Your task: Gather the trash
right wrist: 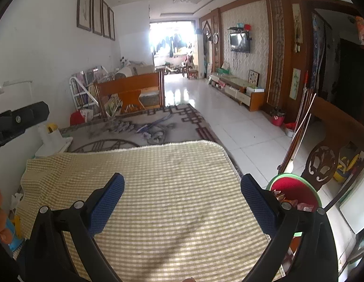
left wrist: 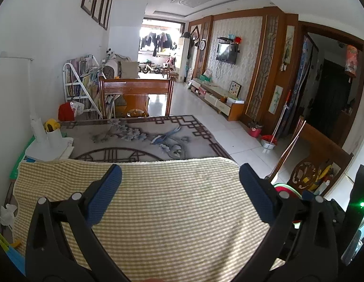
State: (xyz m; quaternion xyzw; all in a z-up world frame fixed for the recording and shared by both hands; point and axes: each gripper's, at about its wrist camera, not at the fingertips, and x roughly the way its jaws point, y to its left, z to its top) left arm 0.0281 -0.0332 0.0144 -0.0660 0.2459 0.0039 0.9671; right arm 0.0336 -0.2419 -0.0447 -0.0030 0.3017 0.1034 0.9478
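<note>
**Trash collection: both tools empty, mat bare**

My left tool (left wrist: 180, 178) hangs above the yellow-and-white checked woven mat (left wrist: 172, 202) on the bench, blue textured pads spread wide, nothing between them. My right tool (right wrist: 182, 188) is the same: pads apart, empty, over the same mat.

The mat looks coarse and flat, and I see no scraps on it. The trash that I can make out lies in the round red bin with a green rim (right wrist: 297, 188), just off the mat's right edge, below bench level; it holds crumpled reddish wrappers (right wrist: 301, 205). A crumpled white tissue-like piece (left wrist: 8, 213) sits off the mat's left edge; whether it counts as trash I cannot tell.

Judgement: the task is near its end or between pickups. The next move calls for scanning the left margin; thin, soft paper wants a low pinch.
</note>
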